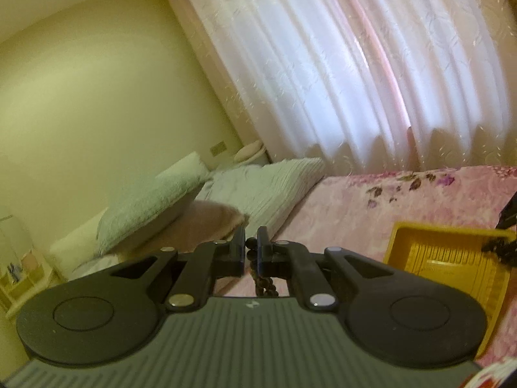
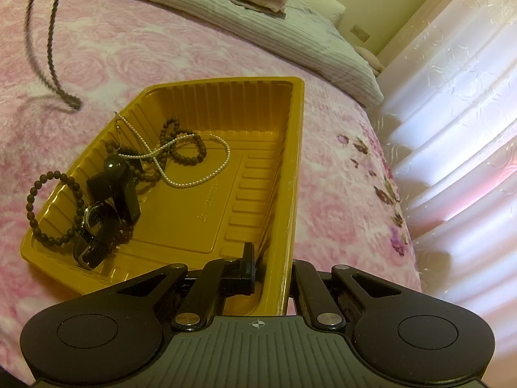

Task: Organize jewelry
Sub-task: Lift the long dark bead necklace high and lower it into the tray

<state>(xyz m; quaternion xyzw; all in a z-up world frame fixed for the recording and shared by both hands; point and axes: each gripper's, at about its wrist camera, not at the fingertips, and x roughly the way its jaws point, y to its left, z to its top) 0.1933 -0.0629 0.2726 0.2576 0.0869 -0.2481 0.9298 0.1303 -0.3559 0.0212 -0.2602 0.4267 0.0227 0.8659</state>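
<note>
**A:** Item one, trays: how many?

**B:** One yellow tray (image 2: 206, 226), on the pink rose-patterned bedspread (image 2: 129, 58). The right tool (image 2: 271, 268) is pinched shut on its near right rim, one finger (image 2: 248, 258) inside the wall and the other outside.

**A:** Contents?

**B:** One white pearl necklace (image 2: 194, 168), looped in a figure of eight. One wristwatch (image 2: 92, 223) with a black strap, at the near left corner. Dark bead strings (image 2: 187, 148) lie tangled through the pile; one loop (image 2: 51, 207) hangs over the left rim onto the bedspread. How many separate strings there are I cannot tell. A black block with a round dark top (image 2: 114, 187) sits among them; I cannot tell what it is.

**A:** And the left tool?

**B:** The left tool (image 1: 251, 252) is closed almost fully on one strand of dark beads (image 1: 252, 252), a few beads showing above the fingertips and the rest hanging below. It is held up above the bed, left of the tray.

**A:** What does each view give that the other lacks?

**B:** The left wrist view alone shows the grip on the strand, plus one shelf unit (image 1: 19, 278) in the lower left corner. It shows only a corner of the tray (image 1: 452, 278). The right wrist view alone shows the tray's contents, and the strand's hanging loop (image 2: 48, 51), blurred, dangling over the bedspread left of the tray. Both show the white curtain (image 1: 339, 74) and the pillows (image 1: 155, 203) at the head of the bed.
</note>
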